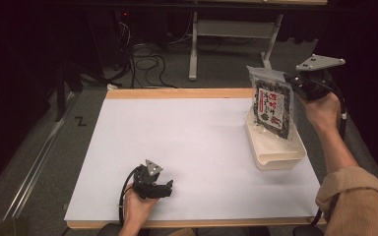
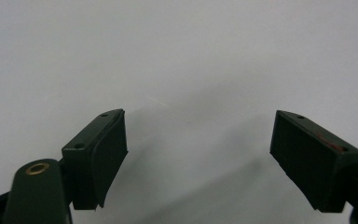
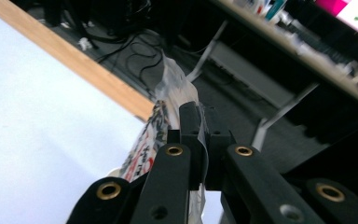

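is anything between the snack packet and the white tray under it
Nothing visible. The right claw is shut on the upper edge of the snack packet, which hangs upright over the white tray. The tray's visible part looks empty. The left claw rests open, far off near the table's front edge.

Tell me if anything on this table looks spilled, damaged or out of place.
Nothing looks spilled or damaged. The one unsettled thing is the clear plastic snack packet with dark contents: the right claw pinches its top edge, so it hangs tilted over the cream plastic tray. The left claw rests open near the table's front edge.
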### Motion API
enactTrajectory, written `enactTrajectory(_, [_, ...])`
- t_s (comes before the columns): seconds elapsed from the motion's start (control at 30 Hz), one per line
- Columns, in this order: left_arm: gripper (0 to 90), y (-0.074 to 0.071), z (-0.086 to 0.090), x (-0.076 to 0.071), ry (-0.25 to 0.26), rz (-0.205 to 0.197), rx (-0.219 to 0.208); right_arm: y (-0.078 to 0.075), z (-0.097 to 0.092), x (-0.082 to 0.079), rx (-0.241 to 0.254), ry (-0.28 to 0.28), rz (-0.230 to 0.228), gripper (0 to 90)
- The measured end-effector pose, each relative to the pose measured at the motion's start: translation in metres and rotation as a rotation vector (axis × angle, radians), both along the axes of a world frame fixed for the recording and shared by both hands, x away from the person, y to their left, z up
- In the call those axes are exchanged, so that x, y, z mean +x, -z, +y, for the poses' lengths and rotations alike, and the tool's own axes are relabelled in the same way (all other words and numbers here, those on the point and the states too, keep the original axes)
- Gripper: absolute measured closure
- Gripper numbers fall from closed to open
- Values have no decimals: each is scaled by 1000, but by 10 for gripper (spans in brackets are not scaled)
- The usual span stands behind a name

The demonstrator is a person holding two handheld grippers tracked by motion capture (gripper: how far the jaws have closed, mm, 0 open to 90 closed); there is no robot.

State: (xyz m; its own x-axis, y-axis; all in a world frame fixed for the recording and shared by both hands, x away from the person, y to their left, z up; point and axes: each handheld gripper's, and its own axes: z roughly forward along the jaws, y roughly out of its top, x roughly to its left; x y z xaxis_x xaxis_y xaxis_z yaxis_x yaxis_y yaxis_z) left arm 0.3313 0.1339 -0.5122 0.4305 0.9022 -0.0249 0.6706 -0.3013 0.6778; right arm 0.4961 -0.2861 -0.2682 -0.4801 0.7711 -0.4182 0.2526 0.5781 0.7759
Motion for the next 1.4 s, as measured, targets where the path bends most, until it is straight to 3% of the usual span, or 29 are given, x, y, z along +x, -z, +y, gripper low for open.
enactTrajectory(0.03, [193,0,1,0,-5,-1,-1,-1,1,1,-11,-5,-33,900])
enactTrajectory(0.13, [193,0,1,0,-14,-6,-2,1,-2,0,-18,-14,-50,900])
enactTrajectory(0.3, [193,1,0,0,-19,-3,4,25,-20,-2,-37,-50,-11,900])
enactTrajectory(0.37, [194,2,-1,1,-18,-2,10,35,-33,-6,13,-47,-7,900])
enactTrajectory(0.4, [195,2,-1,1,-18,-2,12,37,-42,-8,71,-54,12,900])
enactTrajectory(0.6, [196,4,-5,3,-11,2,19,44,-66,-18,178,-67,53,900])
enactTrajectory(0.93, [197,3,-7,4,4,-3,17,51,-80,-21,259,32,116,900])
enactTrajectory(1.13, [198,2,-6,3,-2,-8,11,51,-80,-19,270,54,124,900])
enactTrajectory(1.27, [199,2,-7,3,1,-8,12,54,-79,-22,249,46,106,899])
enactTrajectory(1.4, [199,2,-8,3,4,-8,15,59,-88,-19,285,83,125,895])
